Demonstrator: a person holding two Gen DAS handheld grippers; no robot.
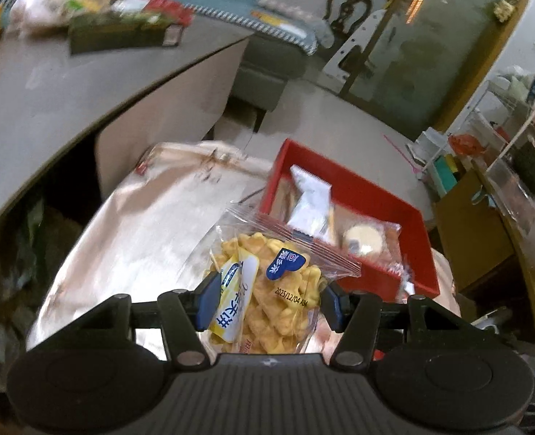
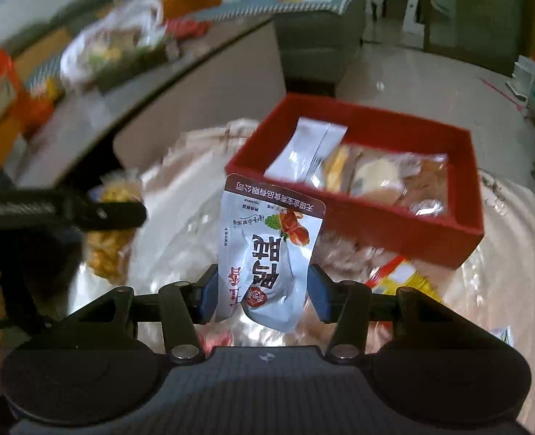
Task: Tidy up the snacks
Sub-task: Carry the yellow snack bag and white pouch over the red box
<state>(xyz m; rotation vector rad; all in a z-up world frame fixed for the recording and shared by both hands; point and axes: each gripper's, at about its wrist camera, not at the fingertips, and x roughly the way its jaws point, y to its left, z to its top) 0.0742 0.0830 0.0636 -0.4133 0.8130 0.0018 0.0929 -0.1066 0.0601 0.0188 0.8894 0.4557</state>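
Observation:
My left gripper (image 1: 269,302) is shut on a clear packet of yellow crackers (image 1: 267,286), held above a shiny pale bag (image 1: 140,239), just near-left of the red box (image 1: 387,195). The red box holds a white packet (image 1: 312,203) and a round cake packet (image 1: 363,241). My right gripper (image 2: 263,297) is shut on a light-blue snack pouch (image 2: 267,253), upright, just in front of the red box (image 2: 376,214). The left gripper (image 2: 86,214) with the yellow crackers (image 2: 108,246) shows at the left of the right wrist view.
A grey table (image 1: 50,98) at upper left carries several snack bags and a dark box (image 1: 118,32). A grey sofa (image 1: 267,58) stands behind. Shelving with clutter (image 1: 502,166) stands at the right. A yellow-red packet (image 2: 405,279) lies under the red box's near corner.

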